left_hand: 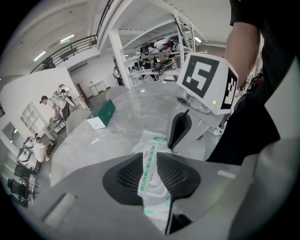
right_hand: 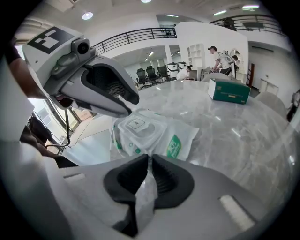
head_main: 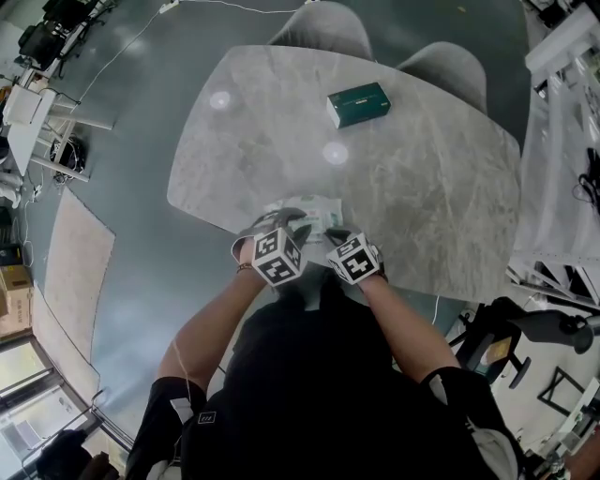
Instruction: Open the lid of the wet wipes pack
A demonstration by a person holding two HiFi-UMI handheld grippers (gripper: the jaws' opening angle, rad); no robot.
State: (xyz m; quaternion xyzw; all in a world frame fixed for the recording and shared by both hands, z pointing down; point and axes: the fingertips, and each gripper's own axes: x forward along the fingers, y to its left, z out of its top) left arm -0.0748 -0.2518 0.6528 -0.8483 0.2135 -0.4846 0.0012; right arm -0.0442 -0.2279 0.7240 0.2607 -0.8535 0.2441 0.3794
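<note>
The wet wipes pack [head_main: 314, 212], white with green print, lies at the near edge of the marble table [head_main: 422, 187]. In the right gripper view its white plastic lid [right_hand: 138, 129] lies flat on top of the pack [right_hand: 176, 143]. My right gripper [right_hand: 149, 171] is shut on the pack's thin crimped end. My left gripper [left_hand: 150, 164] has a white, green-striped part of the pack [left_hand: 153, 139] pinched between its pads; whether that is the lid flap I cannot tell. From the right gripper view, the left gripper [right_hand: 117, 101] sits over the pack's far-left end. Both grippers [head_main: 291, 225] [head_main: 330, 234] are close together.
A dark green box [head_main: 359, 103] lies toward the far side of the table, also seen as the green box [right_hand: 229, 91] from the right gripper. Two grey chairs [head_main: 323, 26] [head_main: 450, 70] stand behind the table. Shelving [head_main: 562, 141] is to the right. Several people are in the background.
</note>
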